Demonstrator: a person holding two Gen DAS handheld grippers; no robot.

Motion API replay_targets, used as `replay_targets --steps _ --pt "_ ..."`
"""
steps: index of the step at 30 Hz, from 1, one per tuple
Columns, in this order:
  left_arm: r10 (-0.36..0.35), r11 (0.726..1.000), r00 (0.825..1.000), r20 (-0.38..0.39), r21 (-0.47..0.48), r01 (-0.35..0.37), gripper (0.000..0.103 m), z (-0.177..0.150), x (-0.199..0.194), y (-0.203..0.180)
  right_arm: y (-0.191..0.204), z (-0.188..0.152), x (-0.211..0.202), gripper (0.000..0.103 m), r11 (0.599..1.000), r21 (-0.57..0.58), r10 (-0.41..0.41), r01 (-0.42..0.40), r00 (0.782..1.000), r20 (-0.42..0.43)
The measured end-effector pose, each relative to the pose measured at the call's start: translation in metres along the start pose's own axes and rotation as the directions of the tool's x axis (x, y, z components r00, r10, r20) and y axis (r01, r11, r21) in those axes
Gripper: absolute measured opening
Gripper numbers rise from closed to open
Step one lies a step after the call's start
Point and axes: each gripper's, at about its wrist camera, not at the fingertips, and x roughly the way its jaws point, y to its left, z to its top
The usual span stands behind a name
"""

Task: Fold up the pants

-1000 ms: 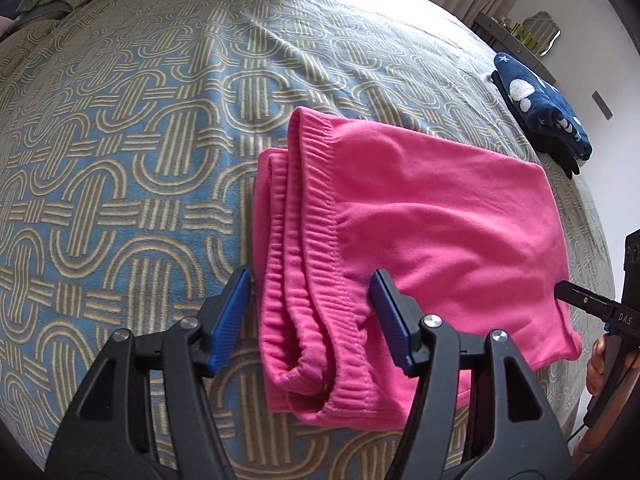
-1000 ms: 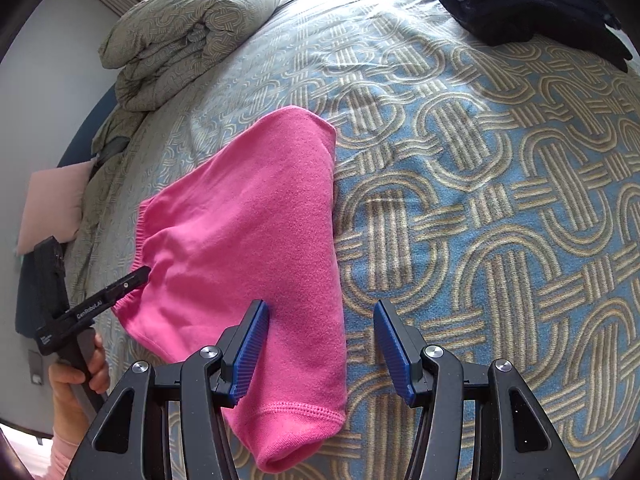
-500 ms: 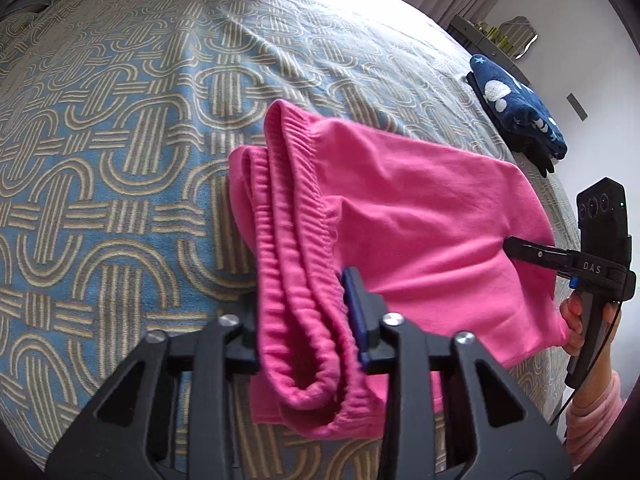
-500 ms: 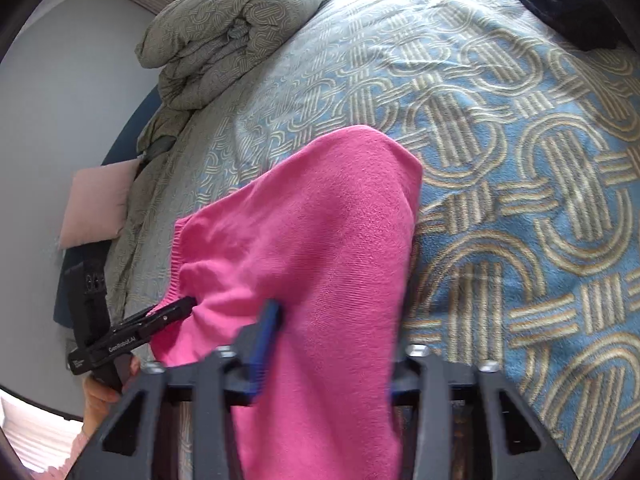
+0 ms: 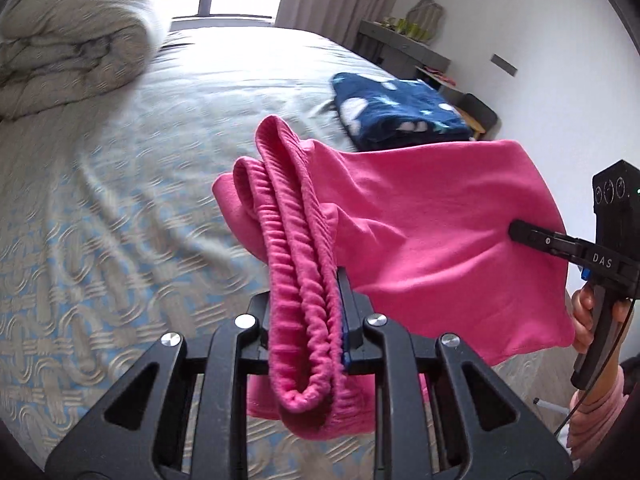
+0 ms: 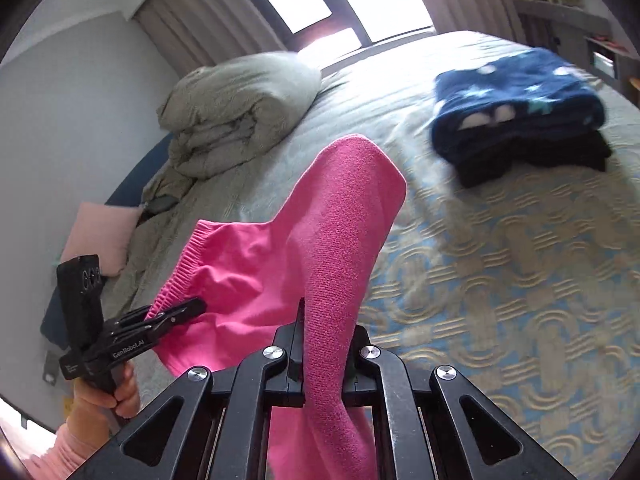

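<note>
The folded pink pants (image 5: 420, 232) hang in the air above the bed, held at both ends. My left gripper (image 5: 308, 304) is shut on the ribbed waistband end, which droops over its jaws. My right gripper (image 6: 324, 344) is shut on the other end of the pink pants (image 6: 320, 248), whose cloth rises between the jaws and hangs below them. The right gripper also shows in the left wrist view (image 5: 520, 230), pinching the cloth. The left gripper shows in the right wrist view (image 6: 196, 306), clamped at the waistband.
The bed (image 5: 100, 240) has a blue and beige patterned cover. A folded dark blue starry garment (image 5: 400, 116) lies at the far right of the bed (image 6: 520, 108). A rolled grey duvet (image 5: 68, 48) sits at the head. A pink cushion (image 6: 100, 236) lies beside the bed.
Both grippers closed on the ends of the pink pants and lifted them off the bed. The views now tilt up toward the window and the far side of the bed.
</note>
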Motion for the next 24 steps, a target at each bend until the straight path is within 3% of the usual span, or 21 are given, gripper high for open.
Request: replay_targets --steps 3,5,9,13,16,18,19,20,21,22,24 --pt "-0.095 0.988 0.995 -0.02 0.119 0.096 0.023 0.041 0.042 -0.085 -0.06 0.003 -0.068 0.007 0.992 0.075 -0.111 0.103 0.987 0.112" --pt "-0.127 0.966 0.991 -0.044 0.22 0.134 0.023 0.066 0.078 -0.15 -0.103 0.002 -0.111 0.007 0.975 0.139 -0.199 0.176 0.965 0.173" --pt "-0.153 0.911 0.986 -0.072 0.375 0.169 0.023 0.105 0.155 -0.27 -0.186 -0.003 -0.177 0.007 0.911 0.253 -0.388 0.325 0.882 0.266" --pt "-0.11 0.881 0.988 -0.105 0.45 0.145 0.029 0.118 0.235 -0.354 -0.269 -0.012 -0.21 0.008 0.83 0.411 -0.506 0.377 0.82 0.269" --pt "0.094 0.843 0.991 -0.092 0.538 -0.029 0.048 0.106 0.293 -0.388 -0.328 -0.021 -0.211 0.01 0.768 0.5 -0.559 0.402 0.801 0.214" --pt "0.225 0.796 0.972 -0.073 0.589 -0.14 0.05 0.093 0.316 -0.387 -0.367 -0.033 -0.205 0.017 0.668 0.558 -0.638 0.493 0.765 0.088" --pt "0.22 0.795 0.973 -0.065 0.59 -0.14 0.052 0.09 0.316 -0.381 -0.382 -0.042 -0.203 0.02 0.613 0.578 -0.669 0.539 0.743 0.016" --pt "0.203 0.806 0.978 -0.051 0.576 -0.137 0.057 0.088 0.312 -0.375 -0.392 -0.053 -0.202 0.024 0.594 0.591 -0.671 0.545 0.742 -0.01" --pt "0.193 0.818 0.98 -0.039 0.559 -0.139 0.061 0.087 0.305 -0.367 -0.396 -0.064 -0.206 0.025 0.603 0.607 -0.658 0.518 0.753 0.012" --pt "0.192 0.825 0.981 -0.032 0.546 -0.144 0.065 0.087 0.298 -0.361 -0.395 -0.073 -0.212 0.029 0.604 0.617 -0.661 0.505 0.75 0.033" --pt "0.178 0.844 0.983 -0.041 0.519 -0.132 0.065 0.089 0.283 -0.349 -0.387 -0.083 -0.225 0.033 0.583 0.613 -0.7 0.533 0.712 0.046"
